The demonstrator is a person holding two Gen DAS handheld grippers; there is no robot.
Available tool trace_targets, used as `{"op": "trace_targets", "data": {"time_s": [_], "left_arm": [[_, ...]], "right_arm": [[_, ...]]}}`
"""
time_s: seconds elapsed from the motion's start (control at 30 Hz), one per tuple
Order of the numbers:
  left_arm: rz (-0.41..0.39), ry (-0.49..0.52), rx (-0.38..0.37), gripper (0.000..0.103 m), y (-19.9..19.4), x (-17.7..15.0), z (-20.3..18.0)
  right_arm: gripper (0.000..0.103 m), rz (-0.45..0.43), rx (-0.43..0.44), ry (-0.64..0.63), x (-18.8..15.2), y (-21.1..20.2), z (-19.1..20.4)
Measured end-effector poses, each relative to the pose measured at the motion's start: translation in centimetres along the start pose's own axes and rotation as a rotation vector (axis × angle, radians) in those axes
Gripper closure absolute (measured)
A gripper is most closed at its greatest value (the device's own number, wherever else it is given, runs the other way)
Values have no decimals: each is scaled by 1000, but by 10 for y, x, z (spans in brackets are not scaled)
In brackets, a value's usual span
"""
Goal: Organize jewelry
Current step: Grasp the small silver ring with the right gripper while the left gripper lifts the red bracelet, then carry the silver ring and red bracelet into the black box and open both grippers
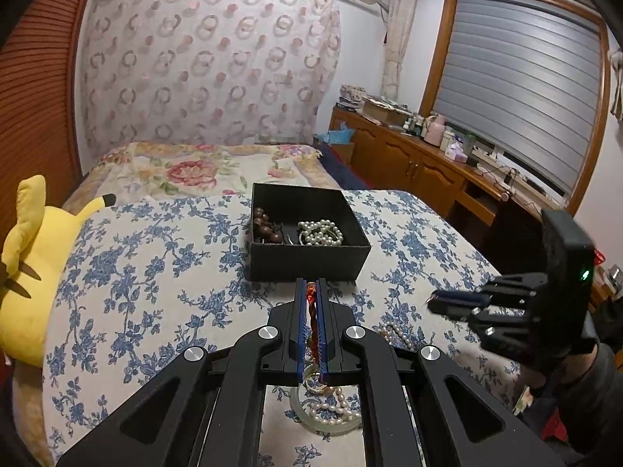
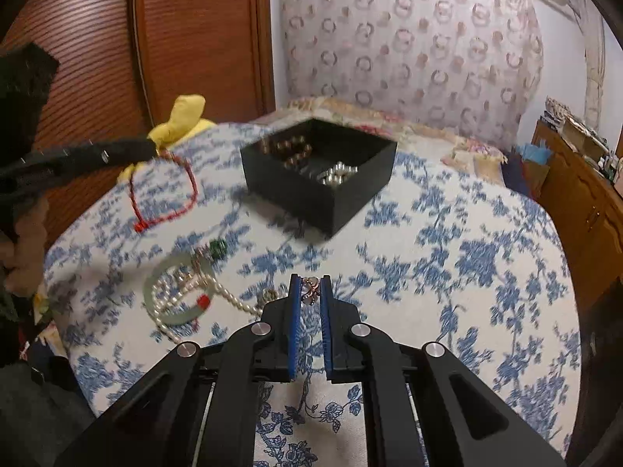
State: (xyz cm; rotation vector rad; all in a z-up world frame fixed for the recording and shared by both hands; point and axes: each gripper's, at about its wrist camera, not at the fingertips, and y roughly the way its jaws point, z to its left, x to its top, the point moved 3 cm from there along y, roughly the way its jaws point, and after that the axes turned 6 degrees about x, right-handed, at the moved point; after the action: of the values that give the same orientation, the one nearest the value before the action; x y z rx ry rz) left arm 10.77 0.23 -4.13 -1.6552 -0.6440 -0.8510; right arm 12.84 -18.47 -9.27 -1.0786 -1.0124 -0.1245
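A black open box (image 1: 307, 260) on the bed holds brown wooden beads (image 1: 261, 225) and a pearl strand (image 1: 321, 231). My left gripper (image 1: 310, 286) is shut on a red cord bracelet (image 1: 311, 303), just short of the box's near wall. In the right wrist view the red cord bracelet (image 2: 163, 190) hangs in a loop from the left gripper (image 2: 152, 150). My right gripper (image 2: 310, 284) is shut on a small rose-gold ornament (image 2: 310, 287) above the bedspread. A pale green bangle (image 2: 175, 295) tangled with pearls (image 2: 218, 292) lies on the spread.
A yellow plush toy (image 1: 27, 272) lies at the bed's left edge. A wooden cabinet (image 1: 420, 163) with clutter runs along the right under the window. A green-beaded piece (image 2: 218, 249) lies near the bangle. The blue floral bedspread (image 2: 467, 272) stretches to the right of the box.
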Motion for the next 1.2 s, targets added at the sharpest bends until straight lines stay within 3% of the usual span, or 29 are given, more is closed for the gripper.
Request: {"op": "trace_targets", "data": {"time_s": [0.23,0.63,0.93,1.2], "left_arm": [[-2,-1,0,99,0,2,-1],[-53,35,9,99,15,47,-11],[-35,41,25,99,50,64,-13],[-13,56,44,99,71,69,-13]], "right_arm": [[92,-29,6,-12,6,-10,2],[92,-90,-33,-45,48,4,-15],[92,-113,-21,-46,89,36,-30],[91,-68,-31,-78,111,80,-36]]}}
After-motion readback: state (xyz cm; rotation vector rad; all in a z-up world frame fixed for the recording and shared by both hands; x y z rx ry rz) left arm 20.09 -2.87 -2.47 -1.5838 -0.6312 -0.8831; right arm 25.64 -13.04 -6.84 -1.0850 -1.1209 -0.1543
